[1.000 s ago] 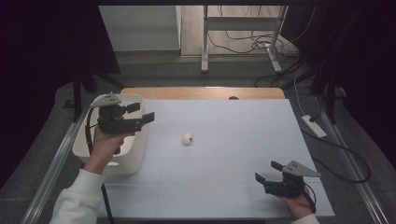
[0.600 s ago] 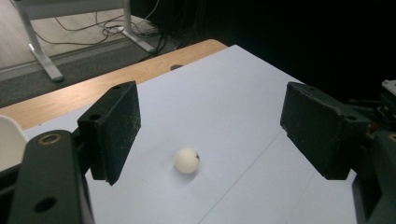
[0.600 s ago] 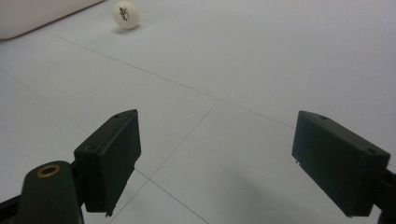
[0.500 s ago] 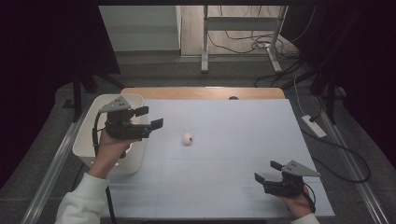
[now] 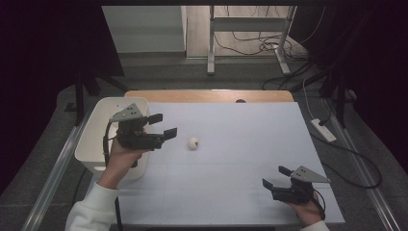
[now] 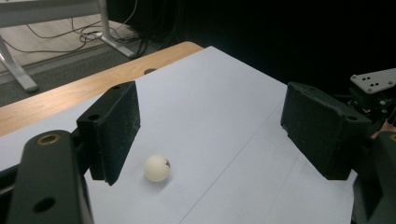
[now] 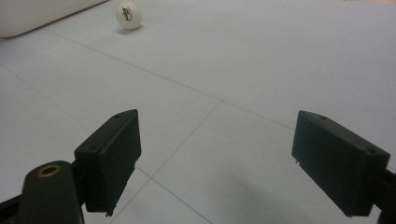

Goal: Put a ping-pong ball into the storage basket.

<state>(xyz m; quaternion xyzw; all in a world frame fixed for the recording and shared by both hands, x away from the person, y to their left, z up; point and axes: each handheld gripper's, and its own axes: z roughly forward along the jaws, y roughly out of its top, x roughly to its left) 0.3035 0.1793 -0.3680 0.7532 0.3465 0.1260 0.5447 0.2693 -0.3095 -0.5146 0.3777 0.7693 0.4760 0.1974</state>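
High view overhead, facing forward; gripper views low, sharing ball [image 5: 193, 143].

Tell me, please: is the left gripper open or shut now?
Open. In the left gripper view, the left gripper has its two black jaws wide apart, empty between them, with the small white ball lying on the white table ahead.

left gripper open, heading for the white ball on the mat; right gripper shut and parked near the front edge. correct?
Not quite: the right gripper is open, not shut. The right gripper view shows its jaws wide apart with nothing between them. The rest stands: the left gripper is open beside the white ball on the mat, and the right one sits near the front edge.
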